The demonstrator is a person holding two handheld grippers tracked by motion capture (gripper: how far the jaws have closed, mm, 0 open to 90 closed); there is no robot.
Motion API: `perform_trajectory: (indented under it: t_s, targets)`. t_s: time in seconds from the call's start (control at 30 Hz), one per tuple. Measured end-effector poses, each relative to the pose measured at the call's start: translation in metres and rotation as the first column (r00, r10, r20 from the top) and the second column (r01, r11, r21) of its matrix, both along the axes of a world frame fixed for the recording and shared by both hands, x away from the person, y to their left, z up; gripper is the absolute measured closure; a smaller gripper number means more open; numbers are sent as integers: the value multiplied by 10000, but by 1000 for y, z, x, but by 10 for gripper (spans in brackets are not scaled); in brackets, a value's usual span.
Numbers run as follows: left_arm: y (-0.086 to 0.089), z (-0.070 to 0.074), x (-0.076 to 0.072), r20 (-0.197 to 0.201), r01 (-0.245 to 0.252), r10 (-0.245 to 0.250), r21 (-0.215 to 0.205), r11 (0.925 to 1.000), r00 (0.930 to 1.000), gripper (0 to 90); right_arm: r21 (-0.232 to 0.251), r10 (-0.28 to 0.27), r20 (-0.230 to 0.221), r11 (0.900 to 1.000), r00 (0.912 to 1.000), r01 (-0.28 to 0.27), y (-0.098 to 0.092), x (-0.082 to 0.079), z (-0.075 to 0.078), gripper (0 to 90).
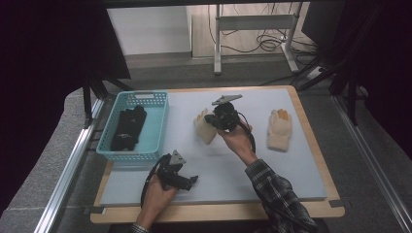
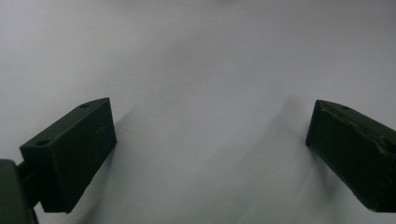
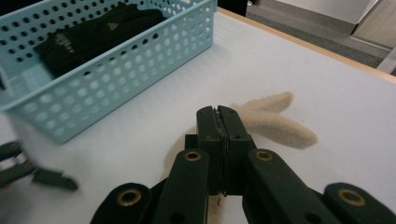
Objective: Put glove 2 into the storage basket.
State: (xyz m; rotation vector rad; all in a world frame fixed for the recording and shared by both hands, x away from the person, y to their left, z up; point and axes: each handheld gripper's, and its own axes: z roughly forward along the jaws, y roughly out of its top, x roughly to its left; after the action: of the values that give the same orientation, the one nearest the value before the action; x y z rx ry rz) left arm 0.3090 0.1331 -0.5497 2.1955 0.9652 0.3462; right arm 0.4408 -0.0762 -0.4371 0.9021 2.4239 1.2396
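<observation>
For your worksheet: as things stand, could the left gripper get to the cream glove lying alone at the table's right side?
Probably not easily. The left gripper rests open near the table's front edge, and the right gripper, shut on the other cream glove, sits with its forearm between it and the lone cream glove. The right gripper is better placed.

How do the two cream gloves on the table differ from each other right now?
The left cream glove is pinched in the shut right claw and hangs lifted at an angle; the right cream glove lies flat and untouched on the grey mat. The left one is nearer the blue basket, the right one nearer the table's right edge. Both look fuzzy and cream-coloured.
</observation>
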Motion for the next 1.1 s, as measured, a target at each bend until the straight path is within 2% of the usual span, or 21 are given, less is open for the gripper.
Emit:
perform_trajectory:
  t_s: [0.13, 0.3, 0.4, 0.47, 0.5, 0.6, 0.63, 0.67, 0.83, 0.97, 1.1]
  targets:
    - [0, 0, 0, -8, 5, -5, 9, 10000, 10000, 19, -48, -53, -167, 10000, 9998, 52, -21, -22, -5, 880]
    - [0, 0, 0, -17, -29, 29, -24, 10000, 10000, 19, -155, -222, -510, 9997, 9985, 214, -49, -43, -26, 858]
    - [0, 0, 0, 2, -20, 20, -12, 10000, 10000, 19, -420, -503, -128, 9979, 9986, 498, -65, -48, -39, 739]
    - [0, 0, 0, -13, -32, 32, -28, 10000, 10000, 19, -465, -808, -54, 9957, 9967, 805, -77, -47, -43, 697]
    - [0, 0, 0, -14, -34, 34, -35, 10000, 10000, 19, -663, -1125, 62, 9914, 9936, 1127, -87, -44, -46, 689]
    - [0, 0, 0, -16, -35, 35, -34, 10000, 10000, 19, -845, -1268, -39, 9884, 9919, 1260, -94, -42, -51, 690]
    - [0, 0, 0, -17, -35, 34, -34, 10000, 10000, 19, -1091, -1303, -135, 9858, 9914, 1281, -96, -41, -58, 701]
    - [0, 0, 0, -17, -35, 34, -34, 10000, 10000, 19, -1091, -1303, -135, 9858, 9914, 1281, -96, -41, -58, 701]
    - [0, 0, 0, -13, -40, 40, -36, 10000, 10000, 19, -1561, -1266, -391, 9805, 9912, 1191, -98, -42, -80, 714]
    - [0, 0, 0, -12, -41, 41, -35, 10000, 10000, 19, -1383, -1118, -481, 9849, 9926, 1043, -99, -47, -86, 718]
    - [0, 0, 0, -12, -38, 38, -34, 10000, 10000, 19, -1129, -669, -586, 9918, 9960, 599, -93, -56, -87, 721]
